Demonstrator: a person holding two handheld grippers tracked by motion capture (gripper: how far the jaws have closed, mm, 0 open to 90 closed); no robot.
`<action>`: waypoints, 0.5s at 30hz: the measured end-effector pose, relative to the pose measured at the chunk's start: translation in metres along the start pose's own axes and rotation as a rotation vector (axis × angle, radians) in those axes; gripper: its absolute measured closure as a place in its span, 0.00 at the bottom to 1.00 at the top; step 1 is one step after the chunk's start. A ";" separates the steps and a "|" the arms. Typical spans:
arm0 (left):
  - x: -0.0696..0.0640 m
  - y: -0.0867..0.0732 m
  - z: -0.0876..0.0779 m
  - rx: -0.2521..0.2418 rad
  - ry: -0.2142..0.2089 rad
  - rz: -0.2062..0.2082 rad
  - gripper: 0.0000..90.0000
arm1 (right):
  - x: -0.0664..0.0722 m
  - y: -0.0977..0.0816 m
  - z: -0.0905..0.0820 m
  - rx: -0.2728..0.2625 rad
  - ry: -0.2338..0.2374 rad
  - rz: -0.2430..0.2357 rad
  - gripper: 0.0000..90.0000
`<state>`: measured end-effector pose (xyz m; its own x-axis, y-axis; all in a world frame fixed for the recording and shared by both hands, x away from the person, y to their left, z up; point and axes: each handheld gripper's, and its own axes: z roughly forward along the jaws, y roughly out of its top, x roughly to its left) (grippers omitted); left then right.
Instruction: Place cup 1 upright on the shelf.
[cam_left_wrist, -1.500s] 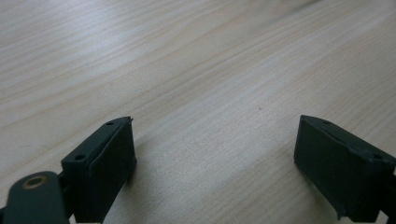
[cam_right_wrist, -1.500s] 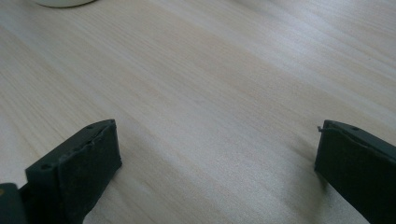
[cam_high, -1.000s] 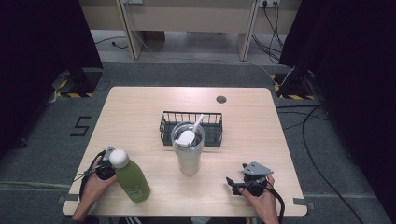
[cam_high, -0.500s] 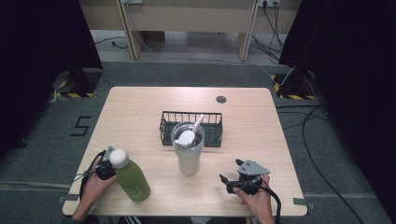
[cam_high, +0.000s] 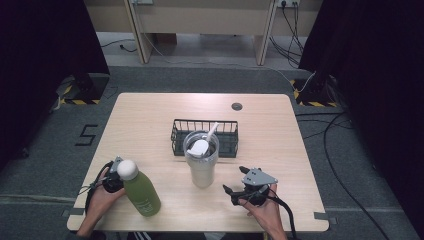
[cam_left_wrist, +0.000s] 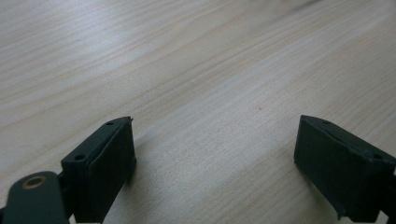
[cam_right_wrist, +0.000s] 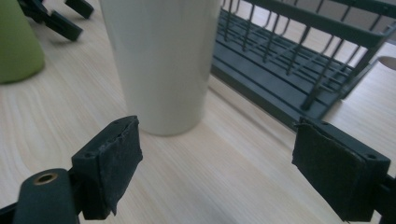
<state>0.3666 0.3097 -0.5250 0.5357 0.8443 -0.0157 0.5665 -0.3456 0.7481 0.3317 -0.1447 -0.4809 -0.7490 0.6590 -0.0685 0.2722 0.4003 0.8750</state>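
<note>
White tumbler (cam_high: 201, 162) upright mid-tabletop (cam_high: 150, 120); right claw (cam_high: 239, 183) wide, aimed at its base, presumably to grasp. Left claw (cam_left_wrist: 212, 161) wide, empty, beside green bottle (cam_high: 140, 190).

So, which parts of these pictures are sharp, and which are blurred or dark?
High view: table evenly lit, sides of the room dark, all slightly soft. Left gripper view: wood grain sharp, left gripper close and a little soft. Right gripper view: white tumbler and wire basket fairly clear, green bottle blurred at the edge.
</note>
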 end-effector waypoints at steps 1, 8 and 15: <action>0.000 0.000 0.000 0.000 0.000 0.000 0.13 | 0.000 0.001 0.001 -0.006 0.010 0.002 0.17; 0.000 0.000 0.000 0.000 0.000 0.000 0.13 | 0.006 0.005 0.012 -0.015 0.039 -0.011 0.17; 0.000 0.000 0.000 0.000 0.000 0.000 0.13 | 0.014 0.011 0.023 -0.034 0.065 -0.034 0.17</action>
<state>0.3666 0.3097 -0.5250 0.5357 0.8442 -0.0159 0.5667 -0.3455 0.7480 0.3385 -0.1165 -0.4839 -0.7956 0.6019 -0.0679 0.2261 0.3991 0.8886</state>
